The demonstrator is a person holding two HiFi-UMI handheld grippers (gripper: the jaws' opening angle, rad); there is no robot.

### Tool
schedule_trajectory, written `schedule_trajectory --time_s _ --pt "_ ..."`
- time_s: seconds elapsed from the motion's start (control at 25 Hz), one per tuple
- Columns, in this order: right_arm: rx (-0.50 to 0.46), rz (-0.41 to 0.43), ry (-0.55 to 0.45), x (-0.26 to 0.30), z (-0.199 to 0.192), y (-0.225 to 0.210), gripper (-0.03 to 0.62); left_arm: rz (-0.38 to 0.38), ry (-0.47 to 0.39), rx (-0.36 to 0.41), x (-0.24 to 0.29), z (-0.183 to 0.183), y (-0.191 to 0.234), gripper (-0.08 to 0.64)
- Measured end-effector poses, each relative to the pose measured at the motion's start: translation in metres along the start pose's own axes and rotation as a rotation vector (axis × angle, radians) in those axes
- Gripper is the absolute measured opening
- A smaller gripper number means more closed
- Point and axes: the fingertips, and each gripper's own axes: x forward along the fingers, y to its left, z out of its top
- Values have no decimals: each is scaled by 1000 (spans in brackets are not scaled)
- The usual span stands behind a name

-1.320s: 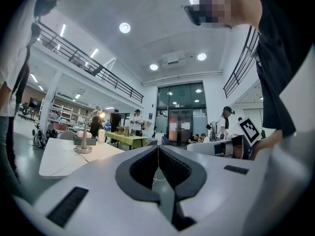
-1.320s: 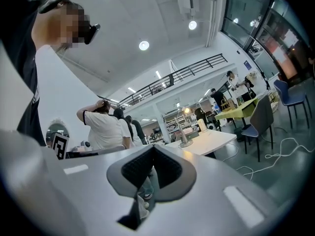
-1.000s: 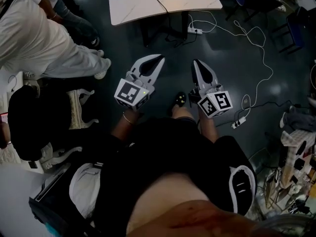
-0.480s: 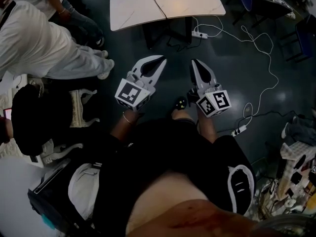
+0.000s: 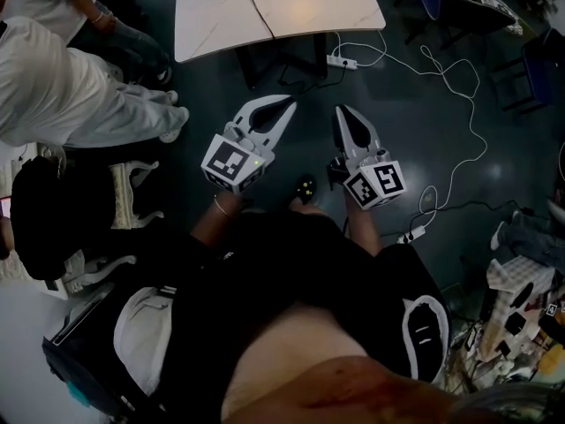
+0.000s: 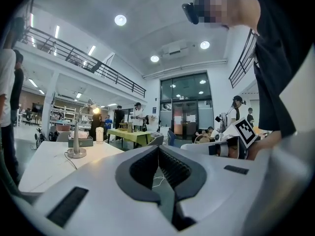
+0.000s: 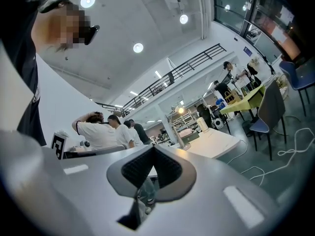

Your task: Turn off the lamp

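A dark floor [image 5: 397, 104] lies under a pale counter [image 5: 300, 7]. The lamp [image 6: 77, 141] stands on the far part of this counter, with its head lit. On the near side of the counter, apart from it, the left tool [image 5: 284, 104] and the right tool [image 5: 341, 111] are both closed and grip nothing.

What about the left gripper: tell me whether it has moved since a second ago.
Yes. The left gripper has come forward, toward the white table; the gap between them has narrowed.
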Motion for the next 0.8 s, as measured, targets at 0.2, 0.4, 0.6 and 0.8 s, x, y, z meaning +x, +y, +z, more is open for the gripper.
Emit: schedule_trajectory --time_s 0.2,0.4,0.6,0.8 --pt "11 -6 1 -5 3 -21 0 1 15 0 21 0 -5 8" --pt "25 9 3 1 2 -24 0 16 19 16 25 7 2 6" --pt "20 37 30 7 -6 -24 0 54 13 -5 23 4 17 8" --pt "-5 26 26 8 -3 -24 0 45 -1 -12 21 0 21 8"
